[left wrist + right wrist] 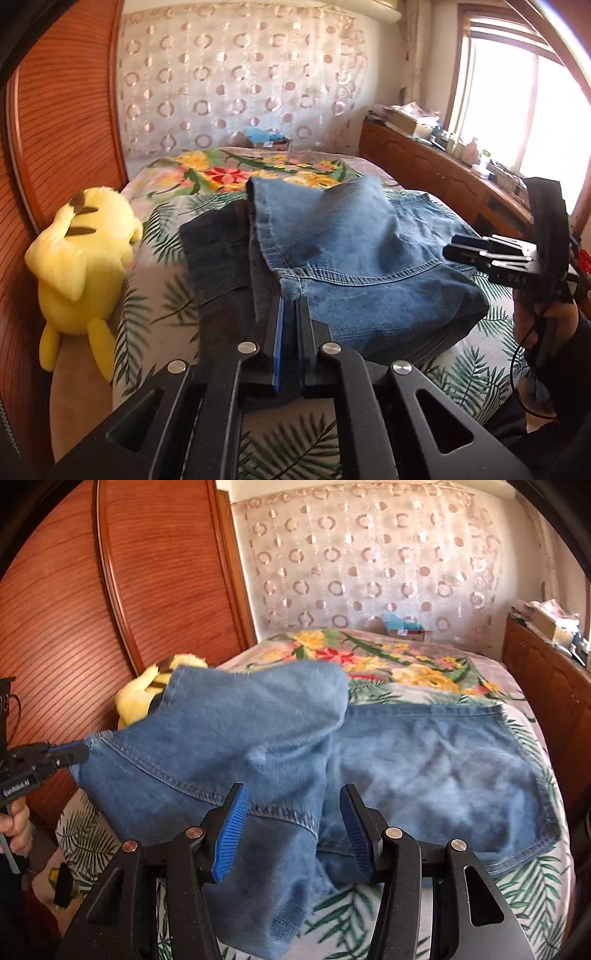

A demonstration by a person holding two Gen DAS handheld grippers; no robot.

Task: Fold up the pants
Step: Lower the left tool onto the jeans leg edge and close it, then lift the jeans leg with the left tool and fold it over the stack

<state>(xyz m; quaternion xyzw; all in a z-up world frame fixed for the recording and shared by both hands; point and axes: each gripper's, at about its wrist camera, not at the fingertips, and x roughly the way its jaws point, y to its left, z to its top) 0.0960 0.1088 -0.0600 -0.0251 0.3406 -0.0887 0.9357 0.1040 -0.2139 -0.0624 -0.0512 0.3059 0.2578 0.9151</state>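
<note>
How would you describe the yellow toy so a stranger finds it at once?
Look at the bed with the flowered, leafy cover. At its edge beside the wooden wall panel lies a plush toy. It alone is bright yellow; the jeans nearby are blue.

The jeans [236, 746] blur where the lifted leg hangs, and its lower end runs behind the right gripper [291, 823], off the bottom edge. The yellow plush toy [147, 690] shows only a sliver behind that raised denim. Over on the dresser [436, 166] the clutter is too small and washed out by the window [517, 110] to make out.
</note>
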